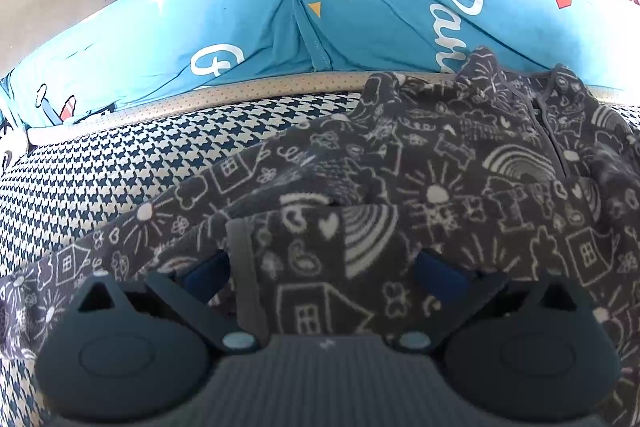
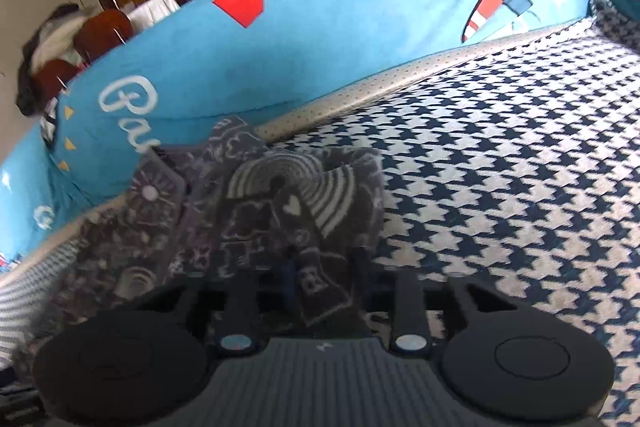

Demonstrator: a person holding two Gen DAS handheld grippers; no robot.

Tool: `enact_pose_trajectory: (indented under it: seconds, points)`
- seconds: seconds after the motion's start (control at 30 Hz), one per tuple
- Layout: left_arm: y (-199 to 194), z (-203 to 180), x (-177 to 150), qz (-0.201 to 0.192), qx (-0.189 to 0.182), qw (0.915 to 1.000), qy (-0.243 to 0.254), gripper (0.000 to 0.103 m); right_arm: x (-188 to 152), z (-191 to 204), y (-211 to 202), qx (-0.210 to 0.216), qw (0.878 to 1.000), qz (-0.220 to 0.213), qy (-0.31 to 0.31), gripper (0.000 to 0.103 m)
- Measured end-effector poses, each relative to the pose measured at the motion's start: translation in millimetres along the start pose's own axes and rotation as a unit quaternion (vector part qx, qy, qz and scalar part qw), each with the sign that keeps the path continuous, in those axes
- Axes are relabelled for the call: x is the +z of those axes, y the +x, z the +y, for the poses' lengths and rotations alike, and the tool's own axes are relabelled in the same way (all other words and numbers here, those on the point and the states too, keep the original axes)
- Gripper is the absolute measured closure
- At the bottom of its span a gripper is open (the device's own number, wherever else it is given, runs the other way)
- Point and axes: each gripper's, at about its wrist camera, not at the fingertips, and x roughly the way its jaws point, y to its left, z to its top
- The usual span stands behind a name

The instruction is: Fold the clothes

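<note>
Since the dark grey fleece garment with white doodle print (image 1: 400, 163) lying rumpled on the houndstooth-covered seat (image 1: 120, 163) is soft, light and floppy, grip hems: left gripper (image 1: 322, 267) gapes over a folded edge, right gripper (image 2: 320, 267) pinches a near-right flap.

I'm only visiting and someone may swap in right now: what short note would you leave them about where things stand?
Left tool: open, its fingers either side of a folded flap of the dark grey doodle-print garment.
Right tool: shut on the garment's edge.
The garment lies rumpled on the houndstooth cover, against the blue cushion.
Done: one flap seems turned over.
Left: smooth it, finish the folds.
</note>
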Motion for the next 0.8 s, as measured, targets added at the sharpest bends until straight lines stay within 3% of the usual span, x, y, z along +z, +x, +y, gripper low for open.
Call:
enact_pose_trajectory:
  seconds: [0.2,0.37,0.63,0.8]
  points:
    - [-1,-3,-2,0.001,-0.004,0.9999,0.012,0.000,9,-12,-11,-0.021,0.999,-0.037,0.034,0.089]
    - [-1,-6,-3,0.003,-0.008,0.9996,0.025,0.000,5,-17,-2,-0.040,0.998,-0.018,0.037,0.089]
    - [-6,-12,-5,-0.002,-0.015,0.9992,0.038,0.000,9,-16,-35,-0.030,0.998,-0.025,0.038,0.078]
    - [-12,-16,-6,-0.010,-0.020,0.9989,0.041,0.000,1,-13,-56,0.000,0.999,-0.006,0.048,0.070]
